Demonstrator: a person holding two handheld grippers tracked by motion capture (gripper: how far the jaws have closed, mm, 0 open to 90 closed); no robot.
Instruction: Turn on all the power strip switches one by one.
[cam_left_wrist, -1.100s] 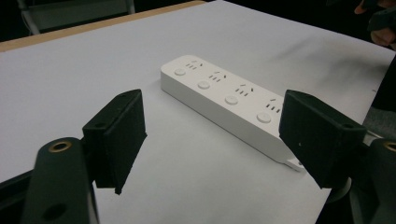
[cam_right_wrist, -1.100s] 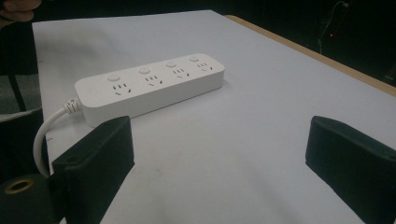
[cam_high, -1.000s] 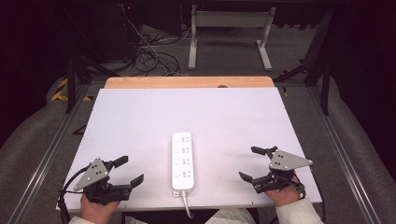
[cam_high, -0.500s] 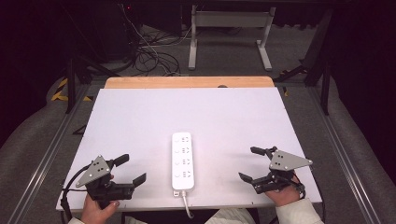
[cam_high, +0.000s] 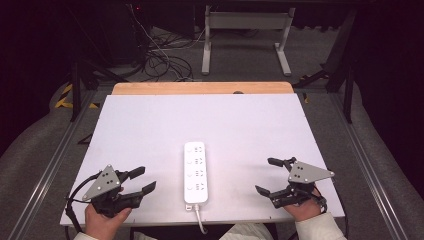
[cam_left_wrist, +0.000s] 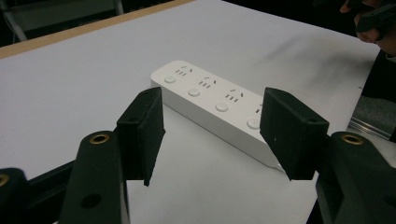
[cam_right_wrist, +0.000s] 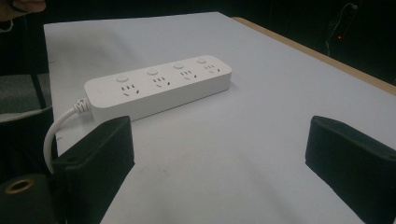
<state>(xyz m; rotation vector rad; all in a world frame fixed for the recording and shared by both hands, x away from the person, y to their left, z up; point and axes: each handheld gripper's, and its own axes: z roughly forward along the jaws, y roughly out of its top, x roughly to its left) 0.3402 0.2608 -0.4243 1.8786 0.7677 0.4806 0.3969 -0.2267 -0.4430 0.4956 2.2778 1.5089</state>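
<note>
A white power strip (cam_high: 195, 171) with several sockets and buttons lies lengthwise near the front middle of the white tabletop (cam_high: 210, 122). Its cord (cam_high: 201, 221) runs off the front edge. My left gripper (cam_high: 146, 179) rests at the front left, a hand's width left of the strip, pointing toward it. Its jaws have just been closing and stand partly open with nothing between them. The left gripper view looks past that gripper (cam_left_wrist: 217, 140) onto the strip (cam_left_wrist: 210, 100). My right gripper (cam_high: 264, 175) sits at the front right, open wide and empty (cam_right_wrist: 224, 158), facing the strip (cam_right_wrist: 159, 86).
A wooden strip (cam_high: 200, 88) borders the table's far edge. Metal rails (cam_high: 60, 155) run along both sides. Beyond the table, loose cables (cam_high: 165, 62) and a grey stand (cam_high: 245, 35) are on the dark floor.
The left gripper's jaws have narrowed from their widest spread. The right gripper and the power strip have kept still.
</note>
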